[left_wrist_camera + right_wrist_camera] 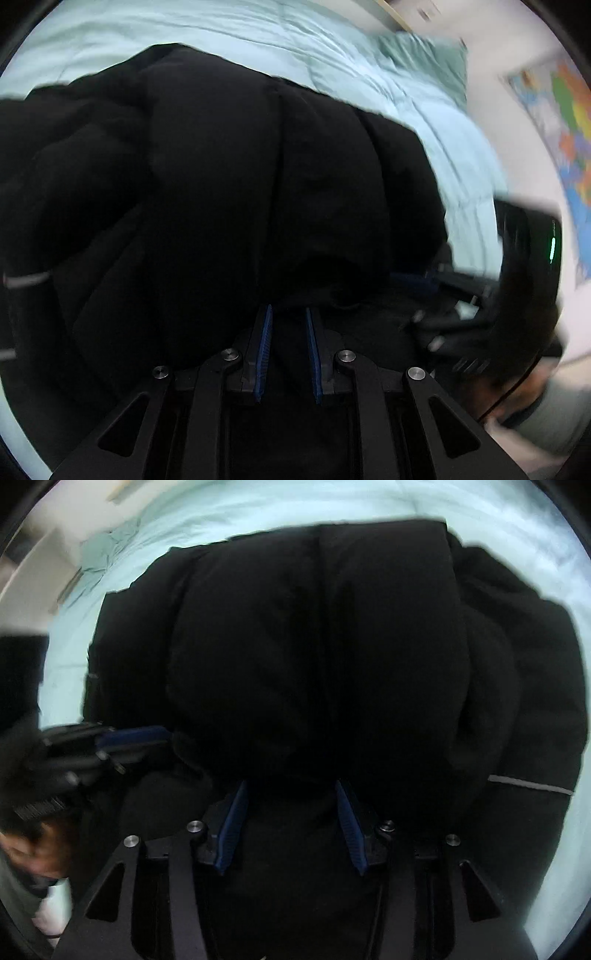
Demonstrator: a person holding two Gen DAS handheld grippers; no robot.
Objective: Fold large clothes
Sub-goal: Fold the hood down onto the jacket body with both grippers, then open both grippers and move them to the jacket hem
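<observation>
- Risk of slipping: bulky black jacket point(221, 177) pinched only at its near edge, so thick padded cloth likely to pull out of the left tongs point(289, 317) once lifted.
- Risk of a lopsided fold: right tongs point(291, 794) set wider than the left, with dark cloth between the blue pads point(232, 823); cannot tell whether gripped or merely lying there.
- Left tongs narrowed to a small gap, seemingly closed on a fold of the jacket edge.
- Risk of collision: both tongs close together at the same hem, blurred in each other's view.
- Risk of springing back open: puffy quilted panels, soft and full of air.
- Jacket spread on the pale green bed point(332, 48), partly folded into a mound, grey strip point(530, 785) at one side.
</observation>
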